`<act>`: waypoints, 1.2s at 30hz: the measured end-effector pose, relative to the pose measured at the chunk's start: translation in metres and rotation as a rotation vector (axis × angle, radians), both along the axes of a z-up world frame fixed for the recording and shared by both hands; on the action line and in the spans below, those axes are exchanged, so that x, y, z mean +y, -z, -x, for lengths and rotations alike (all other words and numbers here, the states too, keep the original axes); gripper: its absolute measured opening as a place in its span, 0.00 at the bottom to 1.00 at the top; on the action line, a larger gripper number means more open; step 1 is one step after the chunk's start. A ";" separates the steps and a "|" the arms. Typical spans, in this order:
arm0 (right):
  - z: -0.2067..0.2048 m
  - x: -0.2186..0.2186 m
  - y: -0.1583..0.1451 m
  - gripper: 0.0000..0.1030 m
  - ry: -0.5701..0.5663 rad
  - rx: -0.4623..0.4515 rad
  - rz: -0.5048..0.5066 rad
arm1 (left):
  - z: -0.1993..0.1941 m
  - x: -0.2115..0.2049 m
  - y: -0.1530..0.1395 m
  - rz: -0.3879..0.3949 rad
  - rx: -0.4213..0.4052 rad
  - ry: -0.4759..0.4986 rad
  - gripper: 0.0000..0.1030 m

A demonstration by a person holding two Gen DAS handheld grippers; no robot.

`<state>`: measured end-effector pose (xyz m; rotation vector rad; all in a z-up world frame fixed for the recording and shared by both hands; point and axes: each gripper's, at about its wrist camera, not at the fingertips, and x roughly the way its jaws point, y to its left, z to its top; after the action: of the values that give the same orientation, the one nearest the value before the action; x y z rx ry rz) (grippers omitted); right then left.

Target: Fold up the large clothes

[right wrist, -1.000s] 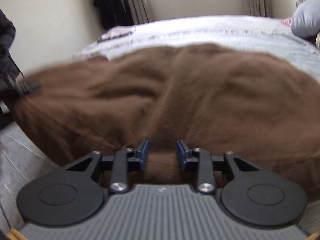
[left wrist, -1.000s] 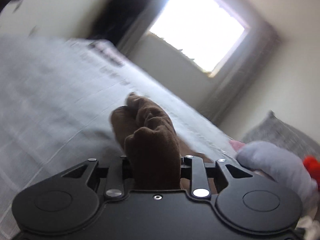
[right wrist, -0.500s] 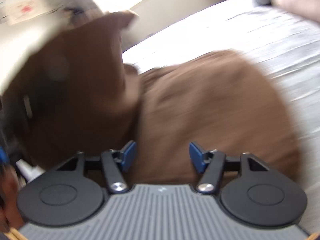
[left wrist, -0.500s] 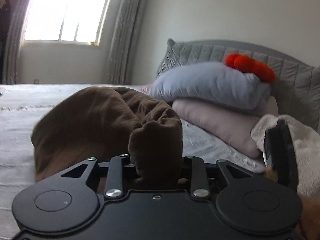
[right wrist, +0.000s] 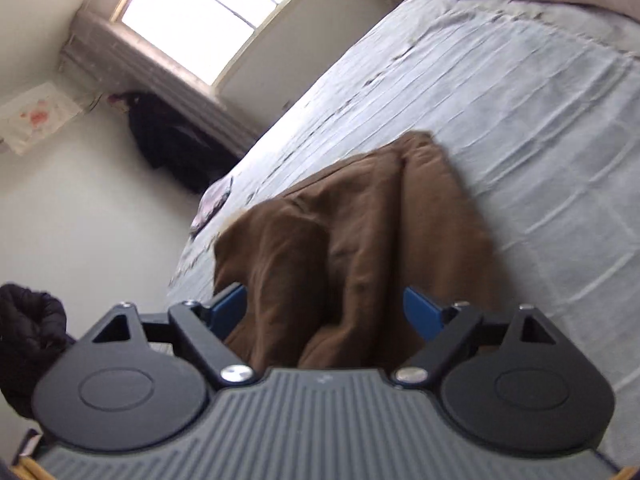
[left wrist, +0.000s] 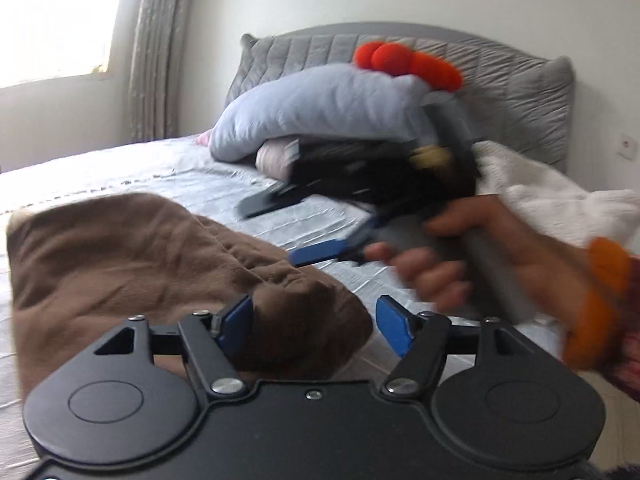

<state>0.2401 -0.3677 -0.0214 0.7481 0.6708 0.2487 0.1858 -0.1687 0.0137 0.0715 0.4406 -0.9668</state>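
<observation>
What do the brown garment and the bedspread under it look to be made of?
Brown garment: soft matte knit or fleece, probably; it slumps in thick rounded folds with a faint nap. Bedspread: thin pale grey woven cloth, seemingly cotton-like, with fine stitched lines and a slight sheen.

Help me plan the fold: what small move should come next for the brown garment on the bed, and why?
Probably draw both tools back clear. The left tool and right tool have just been opening, and the brown garment lies bunched on the bed, loose between their pads, so smoothing can follow.

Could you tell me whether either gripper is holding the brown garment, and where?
Neither: left gripper and right gripper, jaws just opened, stand clear of the brown garment.
</observation>
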 end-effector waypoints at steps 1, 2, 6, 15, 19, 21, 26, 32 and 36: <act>-0.006 0.009 0.001 0.88 -0.019 0.022 0.030 | 0.002 0.012 -0.003 0.008 0.008 0.001 0.70; -0.015 0.015 0.002 0.88 -0.029 0.048 0.058 | 0.002 0.024 -0.006 0.014 0.016 -0.009 0.75; -0.040 0.031 0.010 0.89 -0.063 0.095 0.034 | -0.004 0.071 -0.011 0.002 0.005 -0.119 0.78; -0.063 0.095 -0.044 0.18 -0.060 0.014 0.306 | -0.076 0.115 0.007 -0.083 0.019 -0.437 0.77; -0.052 0.086 -0.092 0.14 -0.056 -0.135 0.315 | -0.096 0.110 0.008 0.004 0.074 -0.467 0.77; -0.047 0.060 -0.092 0.14 -0.021 -0.130 0.312 | -0.098 0.105 0.009 0.052 0.099 -0.457 0.78; -0.035 -0.007 -0.016 0.20 0.042 0.015 0.278 | -0.113 0.085 0.032 0.098 0.267 -0.415 0.88; -0.014 -0.028 0.035 0.77 0.063 0.053 0.178 | -0.142 0.075 0.069 0.203 0.556 -0.383 0.99; -0.016 -0.032 0.058 0.76 -0.010 0.128 -0.002 | -0.151 0.083 0.104 0.401 0.837 -0.367 0.91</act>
<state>0.2565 -0.3993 -0.0794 0.7676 0.7955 0.2122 0.3372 -0.0854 -0.0904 -0.7785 0.9745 -0.6682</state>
